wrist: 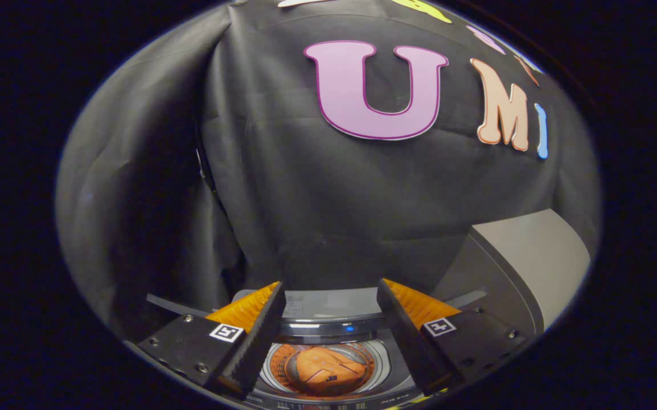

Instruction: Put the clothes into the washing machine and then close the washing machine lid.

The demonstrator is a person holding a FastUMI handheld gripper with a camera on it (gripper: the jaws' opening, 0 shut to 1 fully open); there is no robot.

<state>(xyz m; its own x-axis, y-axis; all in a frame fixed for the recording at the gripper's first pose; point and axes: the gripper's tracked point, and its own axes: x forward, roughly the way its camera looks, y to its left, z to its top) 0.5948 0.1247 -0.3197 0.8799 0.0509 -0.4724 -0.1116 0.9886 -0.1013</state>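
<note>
jaws apart, holding nothing, above washer; orange clothes in drum, lid up.

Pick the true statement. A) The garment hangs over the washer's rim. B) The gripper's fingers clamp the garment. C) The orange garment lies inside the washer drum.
C: the orange garment sits down in the drum, seen between the open gripper fingers, which hold nothing.

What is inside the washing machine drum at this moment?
An orange garment lies in the washing machine drum, seen between the open gripper fingers. What lies under the garment is covered. The lid stands raised.
</note>
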